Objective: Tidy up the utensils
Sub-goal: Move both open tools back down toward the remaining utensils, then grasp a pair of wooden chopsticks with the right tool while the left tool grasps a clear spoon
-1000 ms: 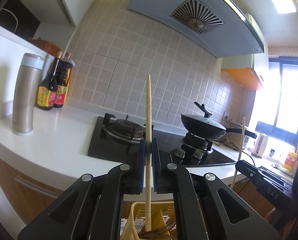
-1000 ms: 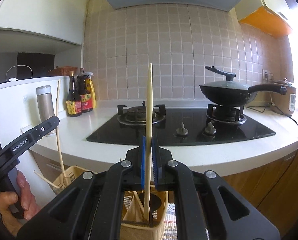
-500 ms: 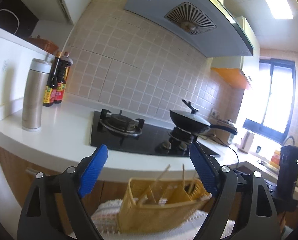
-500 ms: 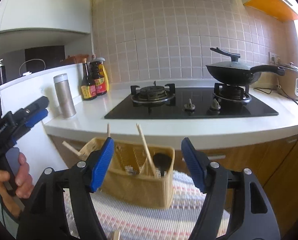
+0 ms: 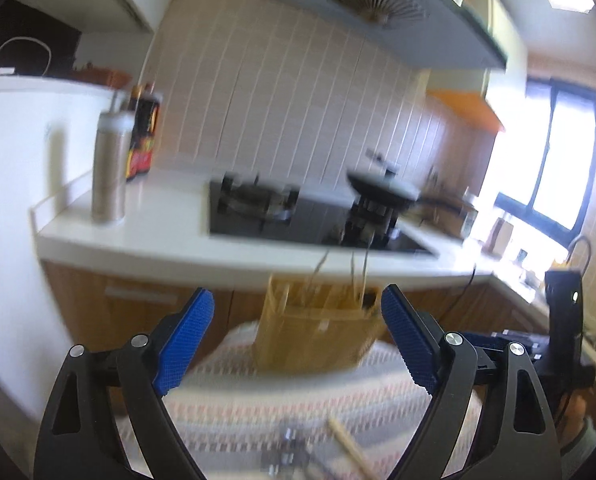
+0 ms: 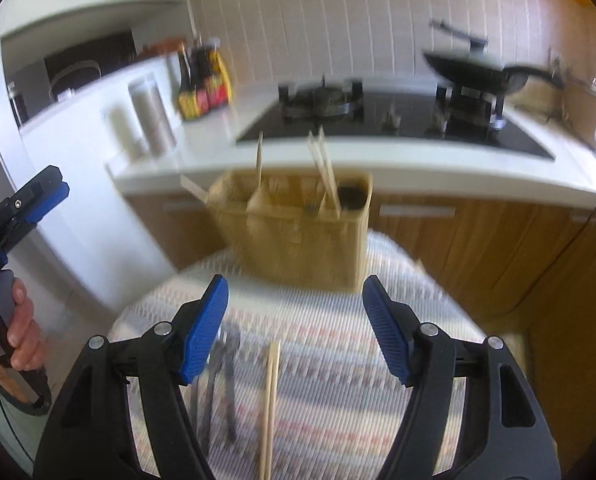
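A yellow utensil basket (image 6: 298, 232) stands on a striped cloth (image 6: 338, 360), with several wooden chopsticks (image 6: 324, 168) upright in it. It also shows in the left wrist view (image 5: 314, 336). My right gripper (image 6: 296, 328) is open and empty, above the cloth in front of the basket. A loose wooden chopstick (image 6: 270, 404) and dark metal utensils (image 6: 218, 380) lie on the cloth below it. My left gripper (image 5: 298, 340) is open and empty, also facing the basket; a chopstick end (image 5: 350, 448) lies below it. Both views are blurred.
Behind the basket runs a white counter (image 6: 378, 160) with a black gas hob (image 6: 378, 116), a wok (image 6: 478, 72), sauce bottles (image 6: 202, 88) and a steel flask (image 6: 152, 116). Wooden cabinet fronts (image 6: 498, 248) lie below the counter. The left gripper's body (image 6: 18, 216) shows at the right view's left edge.
Both grippers held a chopstick upright over the basket a second ago, then opened and dropped them in. Since then both have drawn back and tilted down toward the cloth.
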Available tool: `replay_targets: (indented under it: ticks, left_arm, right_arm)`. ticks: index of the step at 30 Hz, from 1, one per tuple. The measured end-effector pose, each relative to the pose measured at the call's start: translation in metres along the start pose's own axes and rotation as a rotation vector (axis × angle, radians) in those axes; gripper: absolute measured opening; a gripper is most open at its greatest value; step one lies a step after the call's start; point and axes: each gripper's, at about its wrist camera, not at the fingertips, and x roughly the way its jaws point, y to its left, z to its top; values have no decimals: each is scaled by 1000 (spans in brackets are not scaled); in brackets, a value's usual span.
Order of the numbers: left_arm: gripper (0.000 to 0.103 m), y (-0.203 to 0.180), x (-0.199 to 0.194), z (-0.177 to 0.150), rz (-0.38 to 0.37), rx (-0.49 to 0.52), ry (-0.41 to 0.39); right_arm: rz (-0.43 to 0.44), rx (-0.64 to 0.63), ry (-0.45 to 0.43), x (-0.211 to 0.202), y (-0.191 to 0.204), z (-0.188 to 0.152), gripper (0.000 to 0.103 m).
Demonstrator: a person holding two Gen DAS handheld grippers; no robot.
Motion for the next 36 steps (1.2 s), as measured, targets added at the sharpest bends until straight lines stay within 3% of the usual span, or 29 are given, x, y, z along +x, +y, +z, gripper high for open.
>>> replay_targets:
  ticks: [4,7,13,17,23,30,36]
  left_arm:
    - [84,6,12,-25,30,-33,179]
    - [83,19,27,-54,19,-100,321]
    - [78,33,56,-104,24,-150,510]
    - [67,34,72,-128,22,-139,599]
    - [52,26,91,-151,33,-110,682]
    - [46,22,109,-166,77,-103,707]
    - [41,4,120,-170,145,-8,697]
  right_arm:
    - [22,-18,154,17,12,-17,66]
    - [23,-30,222,28,19,-30,66]
    - [63,-21,374,58,25,-54,64]
    - [86,20,473,78,21,-67,52]
    - [113,63,562,99,16,-82,38]
    - [107,75,601,114,16,-89,38]
    - [91,59,606,119,16,-88,38]
